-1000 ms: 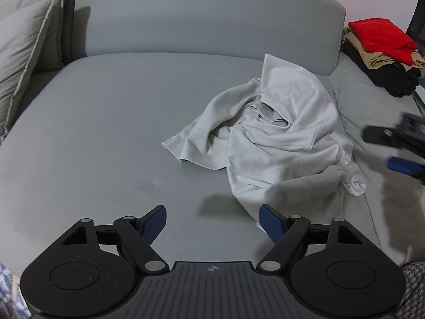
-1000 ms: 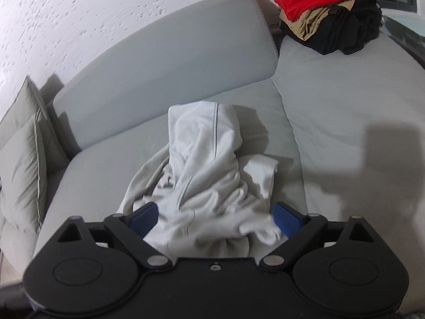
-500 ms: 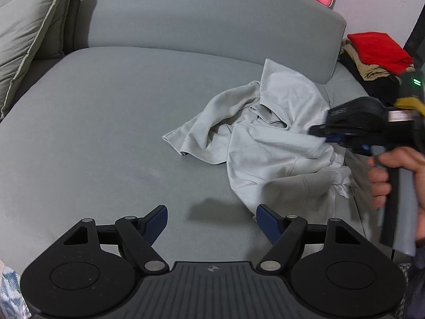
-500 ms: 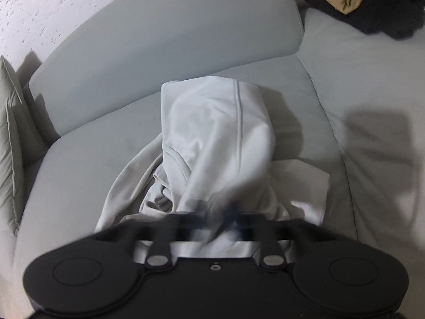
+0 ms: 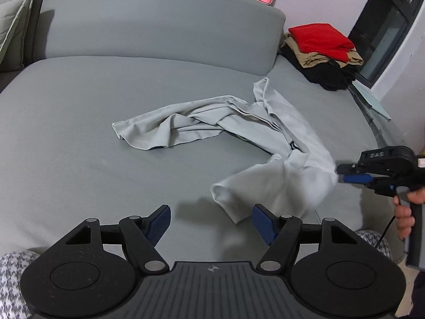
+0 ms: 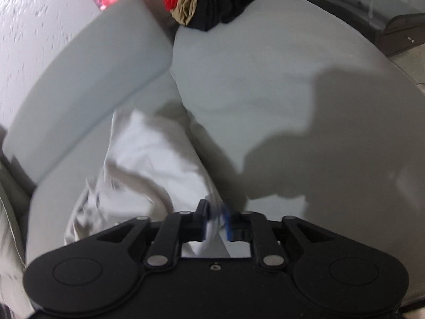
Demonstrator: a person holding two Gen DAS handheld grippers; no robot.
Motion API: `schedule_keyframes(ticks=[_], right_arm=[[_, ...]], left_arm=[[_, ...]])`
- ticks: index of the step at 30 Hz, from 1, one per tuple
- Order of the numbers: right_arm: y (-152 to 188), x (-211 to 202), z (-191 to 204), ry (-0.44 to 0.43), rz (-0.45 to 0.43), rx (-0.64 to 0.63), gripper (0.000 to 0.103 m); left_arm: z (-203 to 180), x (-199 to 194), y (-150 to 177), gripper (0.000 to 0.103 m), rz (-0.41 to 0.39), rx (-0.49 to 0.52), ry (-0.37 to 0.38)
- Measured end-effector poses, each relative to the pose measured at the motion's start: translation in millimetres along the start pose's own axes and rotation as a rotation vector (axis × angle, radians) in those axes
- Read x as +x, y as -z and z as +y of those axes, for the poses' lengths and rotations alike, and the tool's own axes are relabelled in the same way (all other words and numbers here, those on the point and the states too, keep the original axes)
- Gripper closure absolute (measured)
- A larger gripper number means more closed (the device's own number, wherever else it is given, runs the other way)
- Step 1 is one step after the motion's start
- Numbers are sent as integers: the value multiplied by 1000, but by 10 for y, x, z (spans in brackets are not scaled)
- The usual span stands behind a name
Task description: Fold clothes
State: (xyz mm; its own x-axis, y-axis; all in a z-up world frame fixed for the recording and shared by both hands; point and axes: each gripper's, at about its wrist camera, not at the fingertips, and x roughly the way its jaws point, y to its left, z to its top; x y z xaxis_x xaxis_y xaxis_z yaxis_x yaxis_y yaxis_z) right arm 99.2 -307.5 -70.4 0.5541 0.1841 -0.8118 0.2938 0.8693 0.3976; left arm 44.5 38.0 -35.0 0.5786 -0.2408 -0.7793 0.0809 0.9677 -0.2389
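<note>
While my right claw, jaws now easing apart with cloth between them, has dragged the grey hoodie from its heap toward the sofa's right edge, my left claw narrows empty, so flattening has begun.

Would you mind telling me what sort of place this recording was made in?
Probably a living room at home: a wide grey sofa with cushions, a pile of folded clothes on it, and a dark window behind.
</note>
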Motion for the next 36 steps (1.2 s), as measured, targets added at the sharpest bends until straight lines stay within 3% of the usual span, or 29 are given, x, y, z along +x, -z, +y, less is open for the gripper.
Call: schedule_keyframes(ticks=[4,6,10,13,14,15,16,17,21,25,27,28,30,31,32,33,35,36], right_arm=[[167,-269,79,-89,1,-40,41],[246,-269,170,-135,33,-50,17],[366,2,325,-131,118,-64,9],[401,340,385,-112,170,-16,9],[403,431,408,-120,169,14,22],[395,501,459,-140,168,37,65],[365,573,538,-165,174,52,86],[323,632,641,-192,178,61,96],[-96,400,1308,-412,56,48,98],[-532,-508,1709,-720,-227,93,99],[-499,-860,1697,-815,-324,115,99],[-375,-934,1663,-822,-338,112,98],[-28,-981,1592,-797,-324,80,91],[168,-938,1550,-772,-266,49,75],[388,-824,1503,-733,-154,3,50],[591,-695,1454,-692,-29,-40,41],[884,-497,1278,-607,176,-61,40],[965,-468,1167,-575,232,-53,40]], left_arm=[[1,-17,52,35,12,-16,2],[1,-16,69,35,21,-28,5],[-17,-39,86,35,17,-24,11],[26,-81,97,35,10,-29,9],[50,-99,97,35,6,-33,7],[77,-122,98,35,-1,-37,3],[105,-145,99,35,-8,-40,0],[133,-168,97,35,-15,-43,-4],[266,-325,27,35,-75,-58,-29],[407,-568,-51,35,-175,-77,-53],[481,-675,-71,34,-212,-89,-64],[520,-716,-67,34,-222,-97,-66],[594,-785,-57,34,-230,-112,-66],[624,-807,-46,34,-226,-119,-67],[654,-827,-33,34,-220,-127,-67],[683,-839,-11,34,-211,-138,-67],[737,-865,39,34,-191,-156,-60],[755,-885,65,34,-182,-159,-54]])
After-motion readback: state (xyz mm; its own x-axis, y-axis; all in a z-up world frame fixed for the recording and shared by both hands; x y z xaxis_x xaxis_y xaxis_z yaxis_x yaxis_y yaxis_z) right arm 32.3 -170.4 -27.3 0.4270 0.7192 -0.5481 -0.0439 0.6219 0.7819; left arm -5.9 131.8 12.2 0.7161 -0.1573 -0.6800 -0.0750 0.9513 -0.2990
